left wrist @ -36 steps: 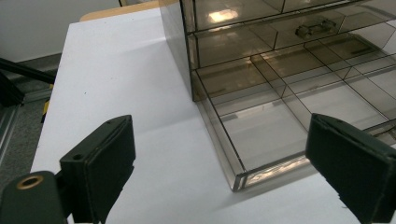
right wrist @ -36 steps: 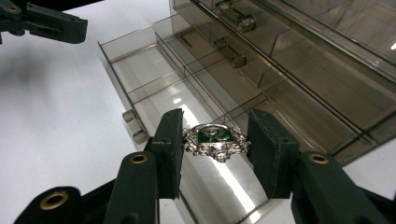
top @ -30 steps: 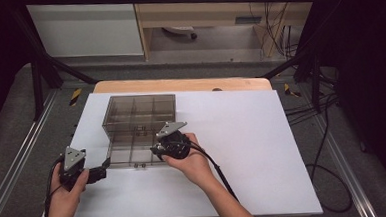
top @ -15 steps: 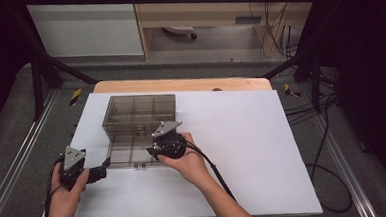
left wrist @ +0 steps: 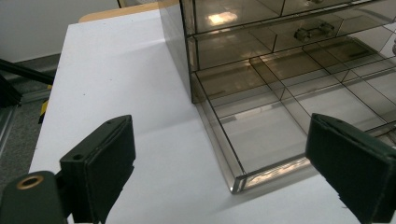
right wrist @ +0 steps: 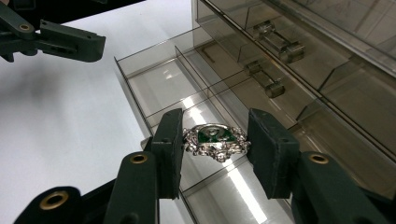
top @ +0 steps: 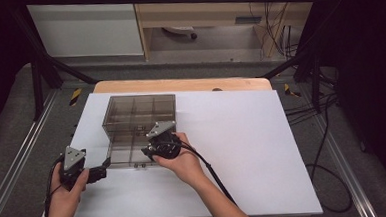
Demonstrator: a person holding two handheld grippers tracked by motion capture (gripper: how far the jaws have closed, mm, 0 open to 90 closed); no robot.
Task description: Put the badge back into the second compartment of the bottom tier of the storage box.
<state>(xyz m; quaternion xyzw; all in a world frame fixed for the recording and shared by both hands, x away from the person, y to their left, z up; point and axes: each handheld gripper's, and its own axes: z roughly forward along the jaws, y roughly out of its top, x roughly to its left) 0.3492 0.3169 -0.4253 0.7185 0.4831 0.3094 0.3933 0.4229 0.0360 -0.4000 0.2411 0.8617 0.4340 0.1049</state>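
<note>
A: Any brands, labels or writing? I read none on the smoky transparent plastic drawer cabinet (top: 138, 111) in the upper left of the white table top (top: 243, 151), and none on either gripper.

B: Agreed, nothing legible. Its lowest drawer, a pulled-out tray with clear dividers (left wrist: 261, 116), fills the centre and right of the left gripper view. Two clear bar handles (right wrist: 275, 42) sit upper centre in the right gripper view.

A: Where is the piece?

B: The silver filigree brooch with a green stone (right wrist: 215, 140) sits at centre of the right gripper view, between the two black pads of the right gripper (right wrist: 215, 142). Both pads press its ends; the jaws stand narrow, clamped on it. It hangs above a front compartment of the open drawer, not touching the floor as far as I can tell.

A: High view?

B: The right gripper (top: 158, 146) is left of centre, over the drawer's front right part. The brooch is too small to make out there.

A: Left gripper?

B: The left gripper (left wrist: 224, 163) has jaws wide apart, nothing between the pads; the drawer's near corner lies beyond them. In the high view it (top: 100, 171) sits lower left, just beside the drawer's front left corner.
</note>
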